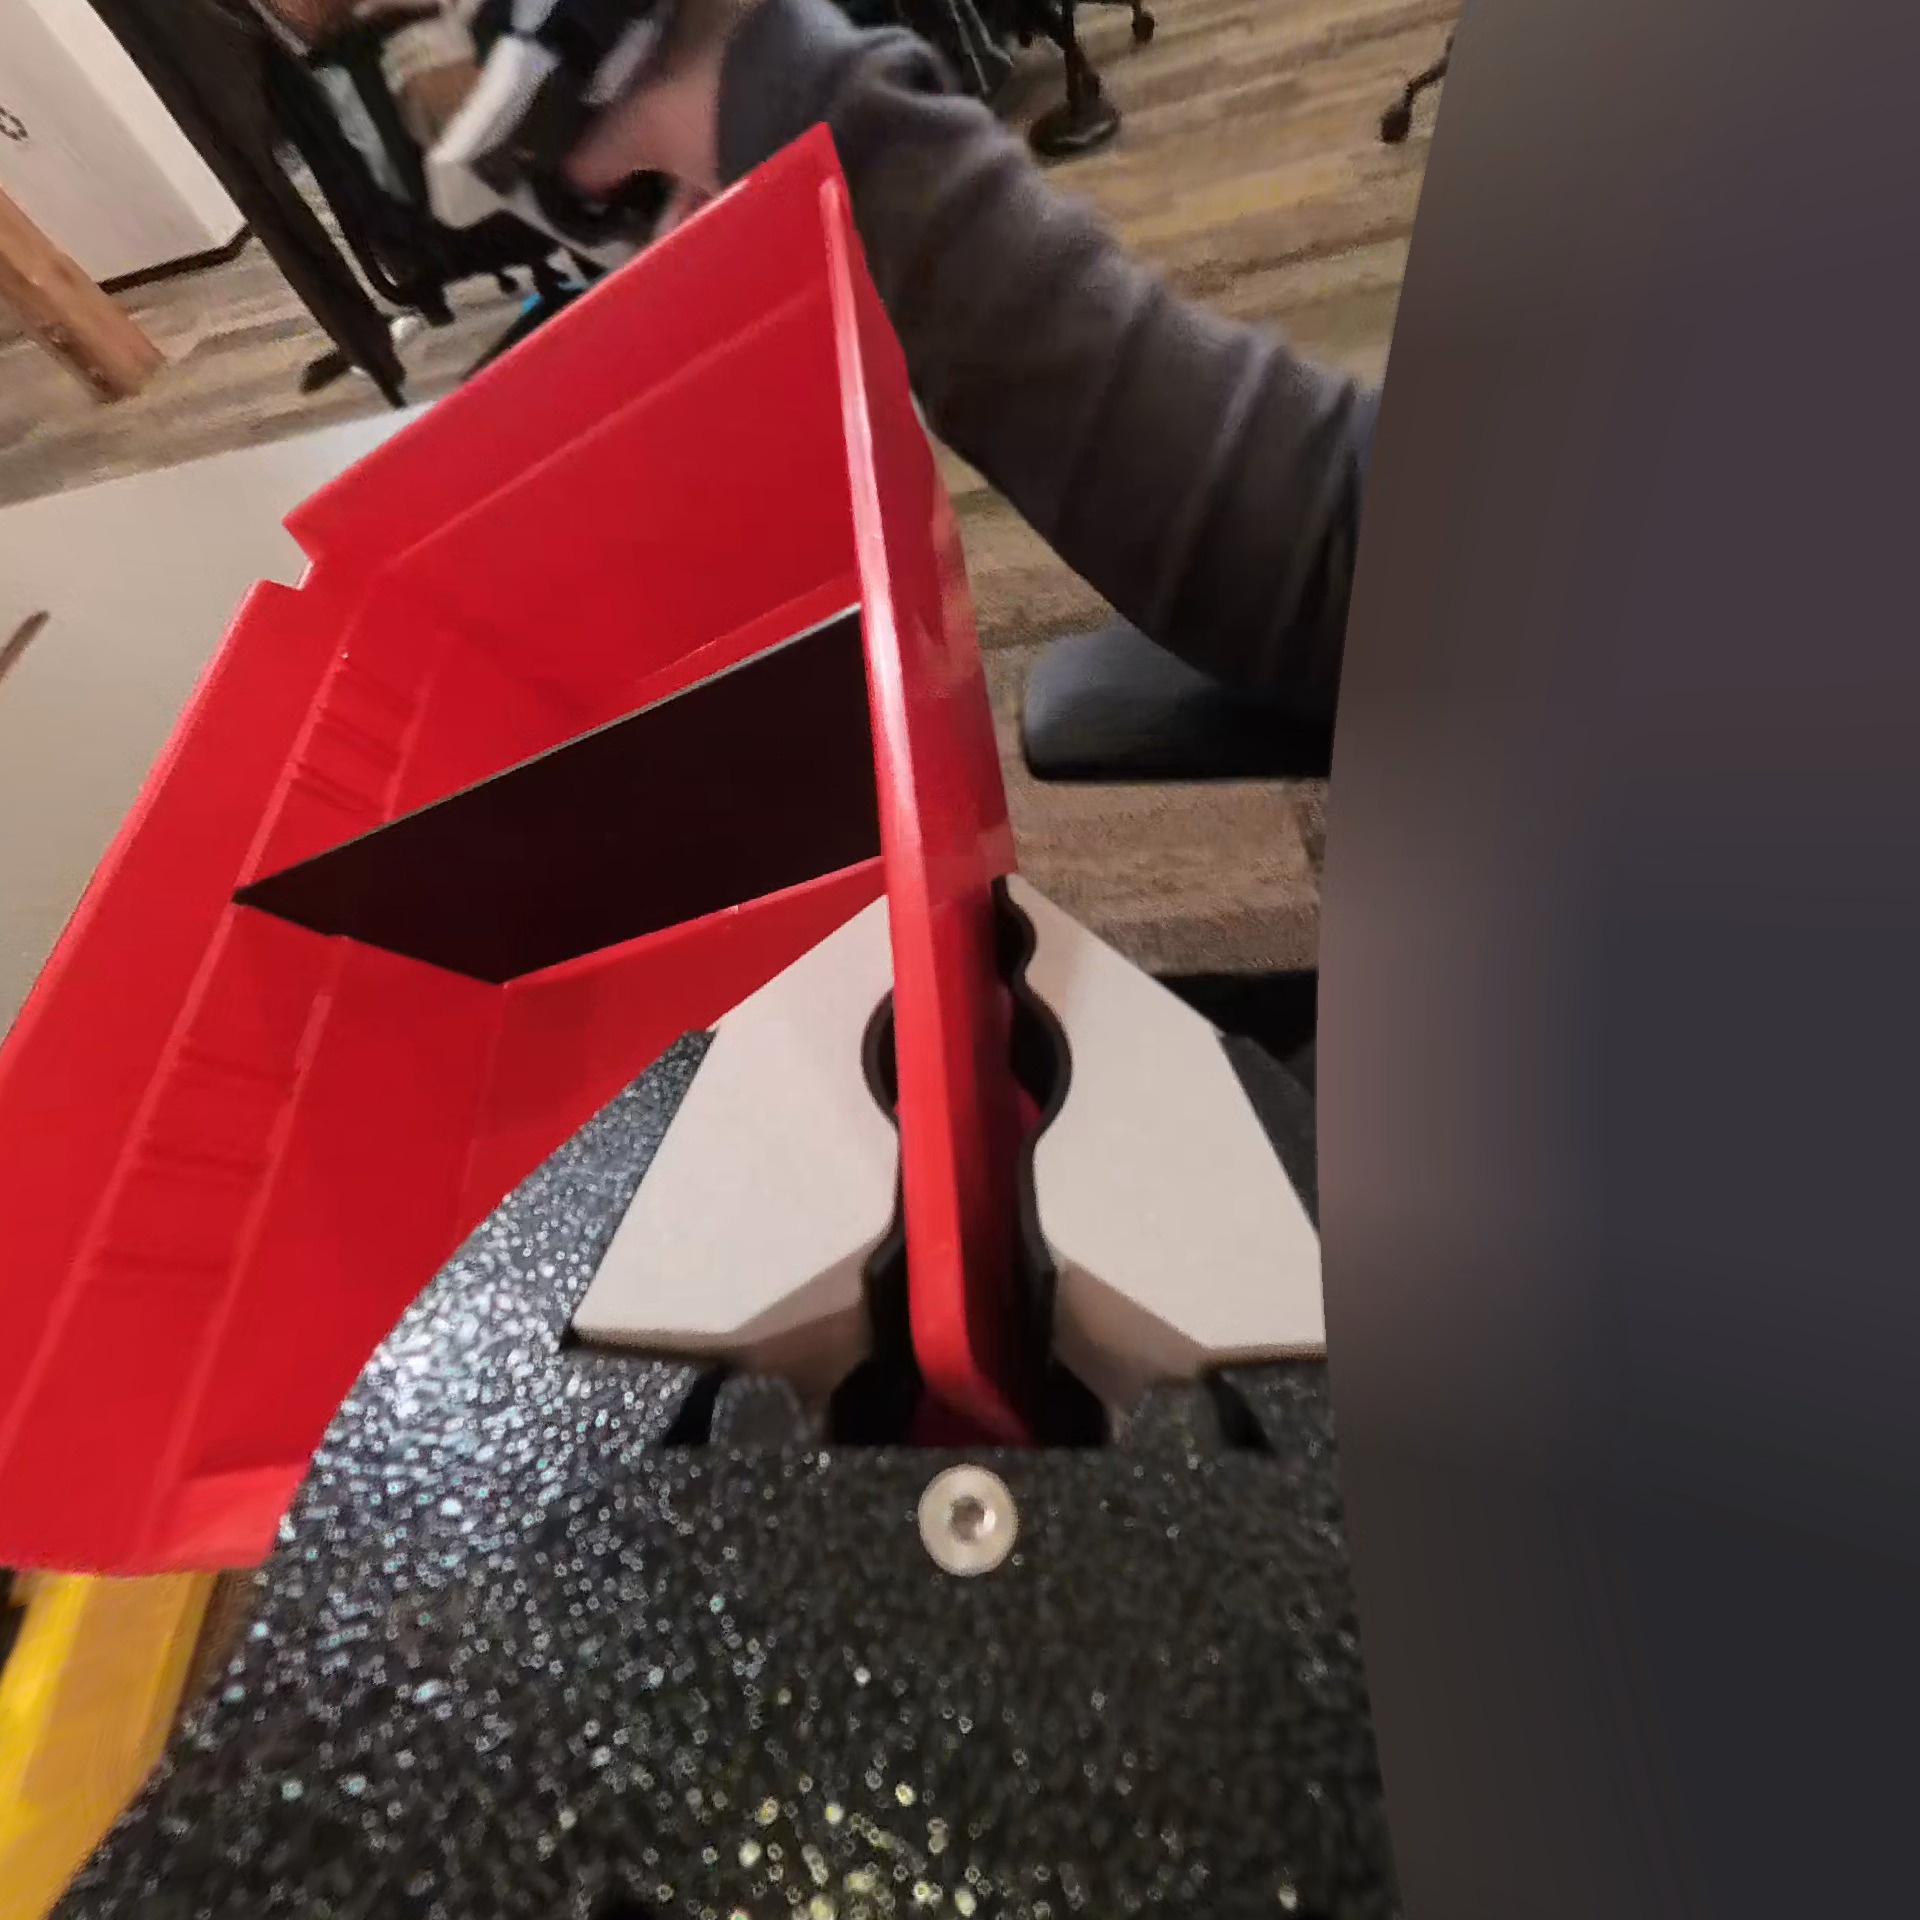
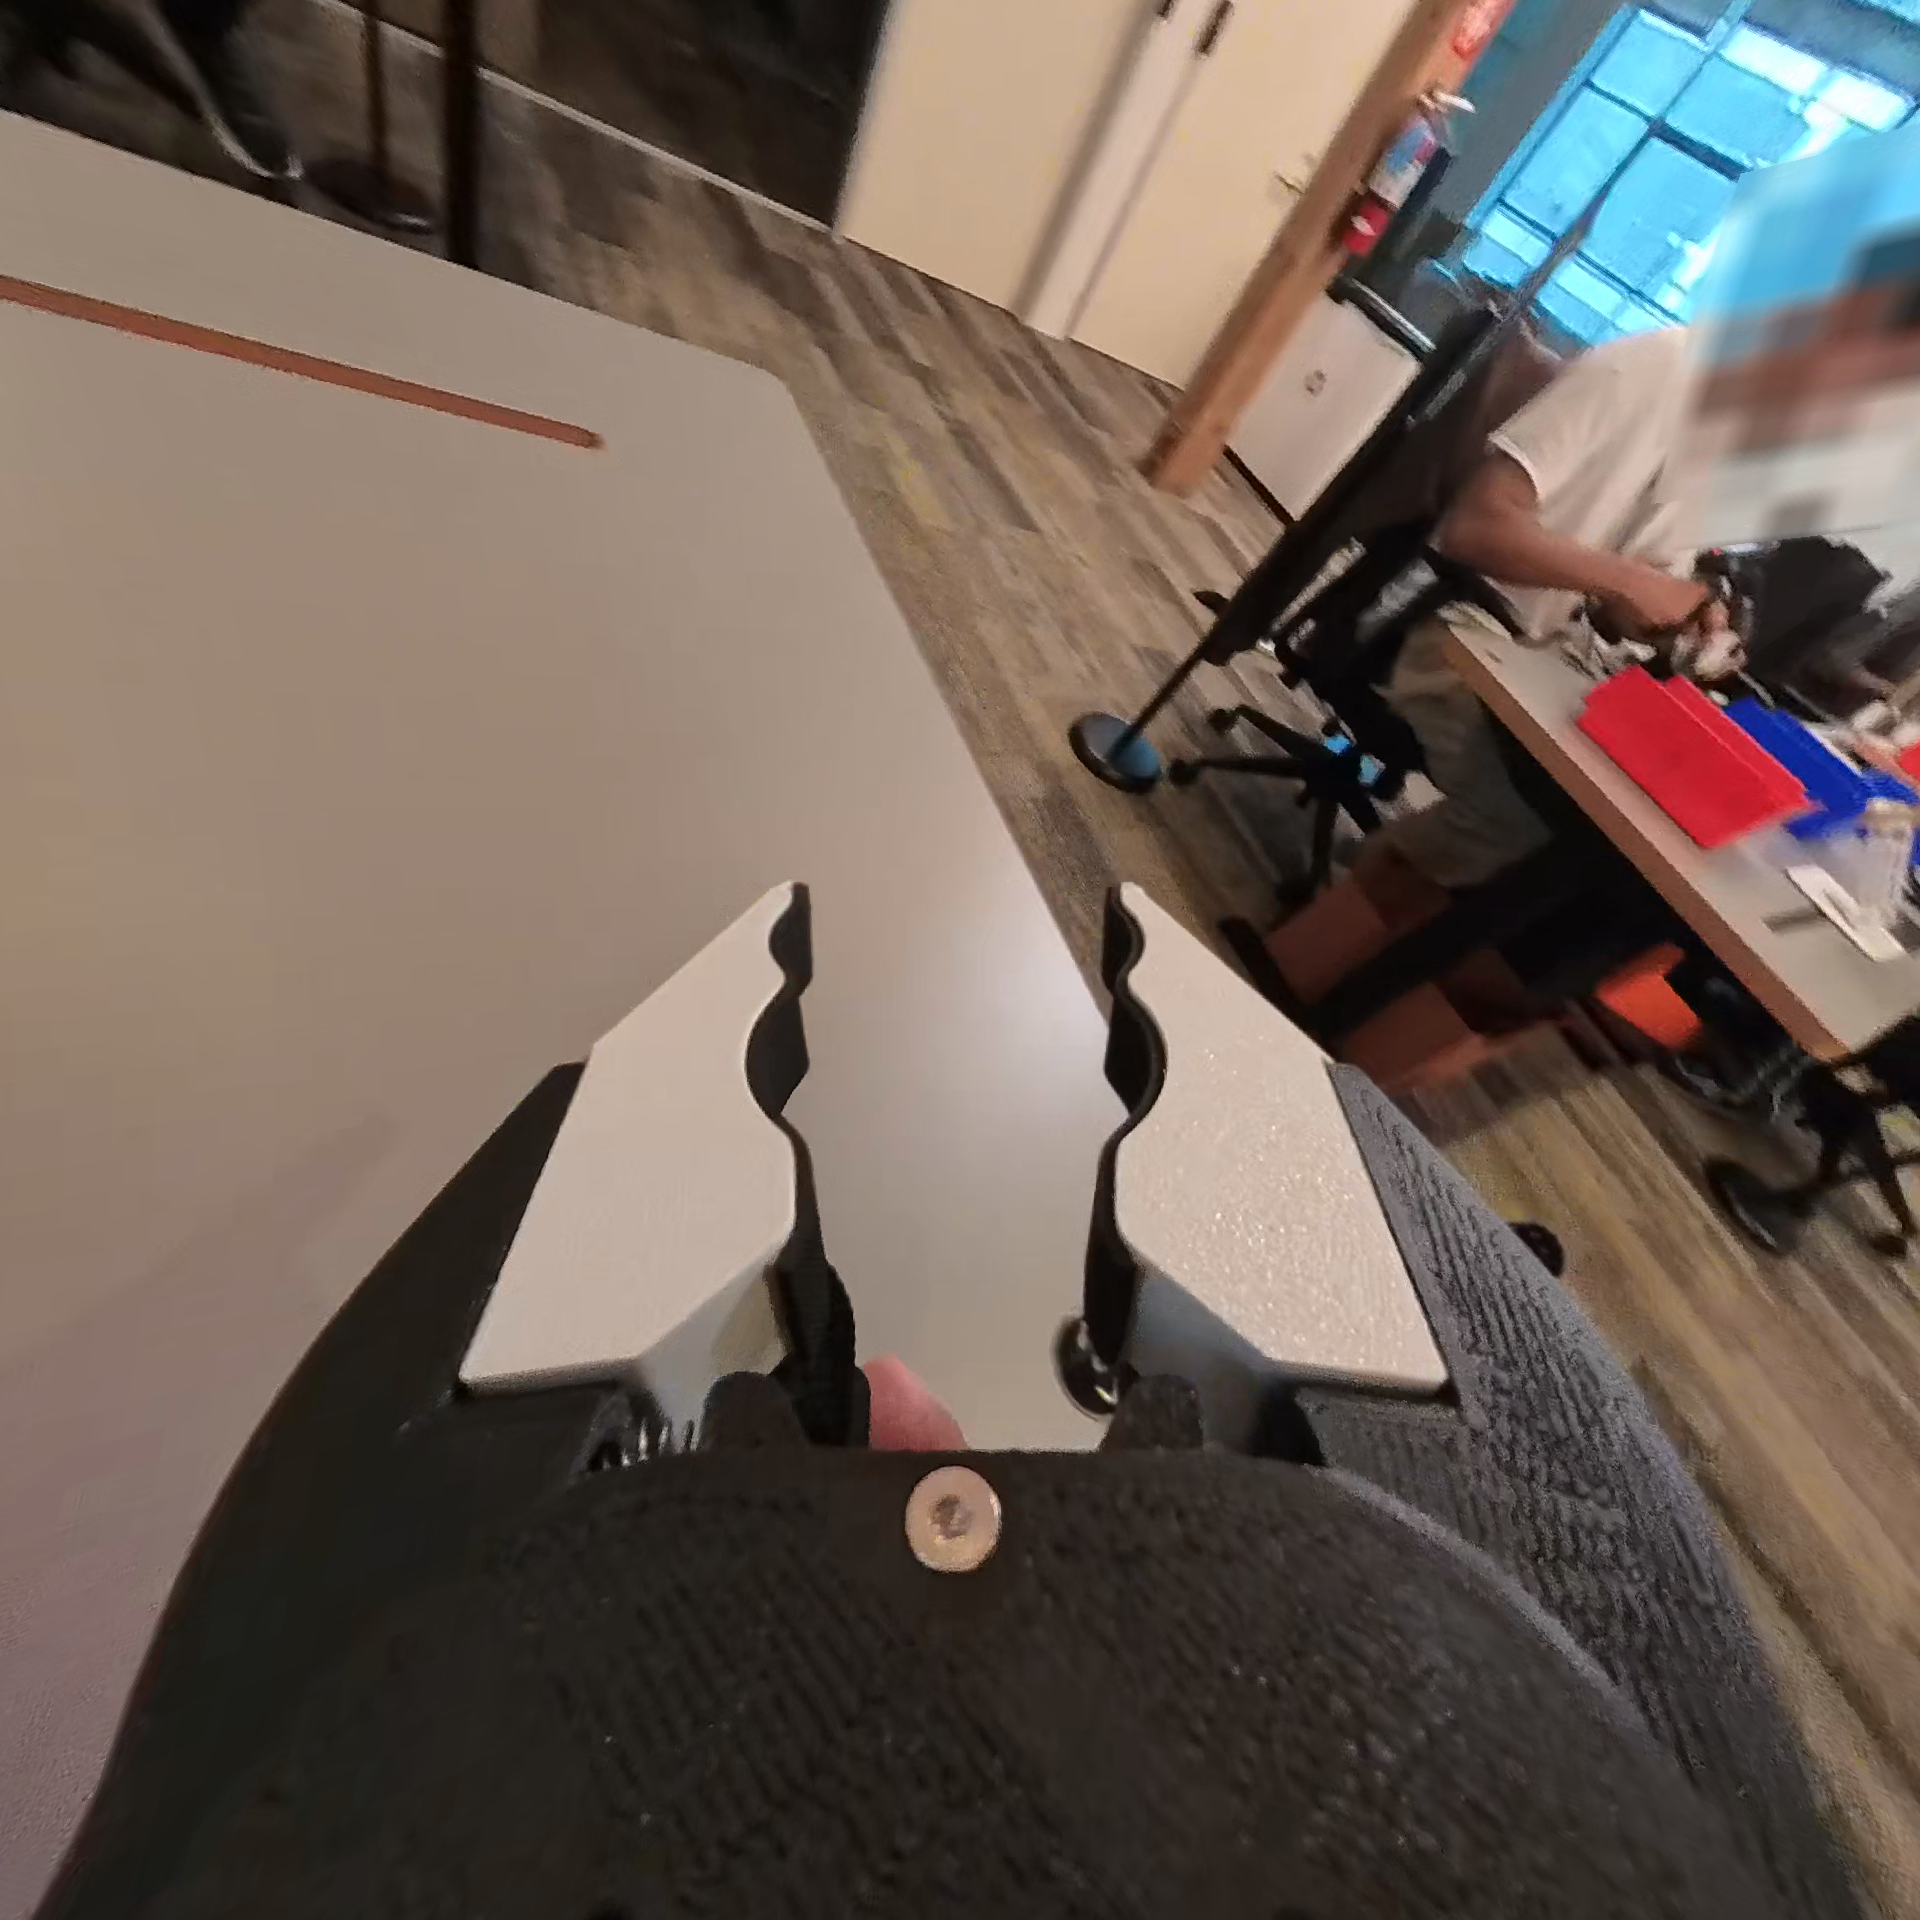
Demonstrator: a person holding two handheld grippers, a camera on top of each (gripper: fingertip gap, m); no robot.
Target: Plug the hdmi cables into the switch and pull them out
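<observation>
No HDMI cable or switch shows in either view. My left gripper (image 1: 951,935) is shut on the side wall of a red plastic bin (image 1: 582,644) and holds it tilted in the air. A black divider (image 1: 623,831) crosses the inside of the bin, and no contents show. My right gripper (image 2: 956,904) is open and empty. It hangs above the white table (image 2: 416,675) near the table's right edge. A thin brown strip (image 2: 312,364) lies on the table farther ahead.
A dark blurred surface (image 1: 1662,935) fills the right of the left wrist view. A grey sleeve (image 1: 1091,343) reaches behind the bin, and something yellow (image 1: 73,1714) sits at lower left. Across the carpet a person sits at another table with red (image 2: 1683,769) and blue bins. There is about 40 centimetres between the tips of the two grippers.
</observation>
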